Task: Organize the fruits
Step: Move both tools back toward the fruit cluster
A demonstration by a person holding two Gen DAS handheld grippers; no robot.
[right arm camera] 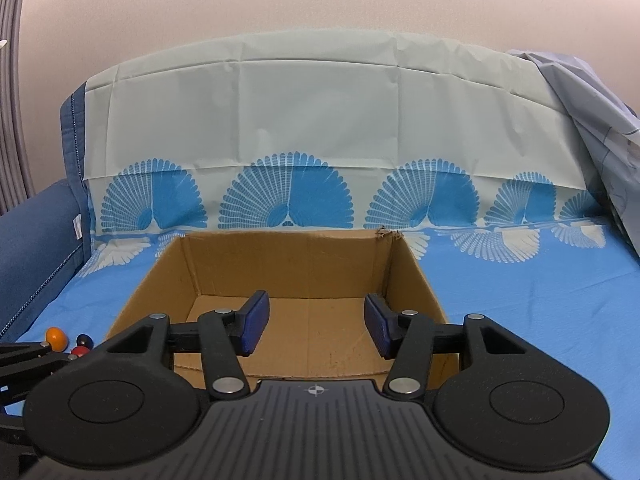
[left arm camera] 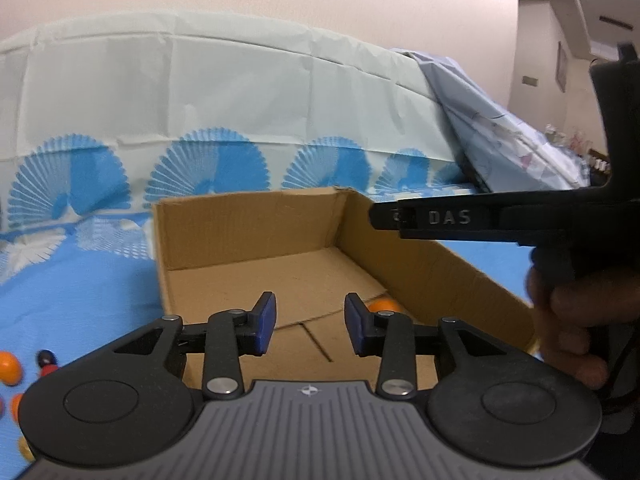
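An open cardboard box (left arm camera: 256,236) (right arm camera: 288,264) stands on the blue cloth. One orange fruit (left arm camera: 382,305) lies inside it near the right wall, seen in the left wrist view. My left gripper (left arm camera: 310,324) is open and empty above the box's near edge. My right gripper (right arm camera: 316,326) is open and empty over the box's near side; its body (left arm camera: 460,220) also shows at the right of the left wrist view. More fruits lie on the cloth left of the box: an orange one (left arm camera: 8,366) (right arm camera: 55,337) and small red and dark ones (left arm camera: 47,362) (right arm camera: 82,344).
A cloth with blue fan patterns (right arm camera: 288,152) covers the sofa seat and backrest behind the box. A blue sofa arm (right arm camera: 36,232) rises at the left. A crumpled pale sheet (left arm camera: 500,136) hangs at the right.
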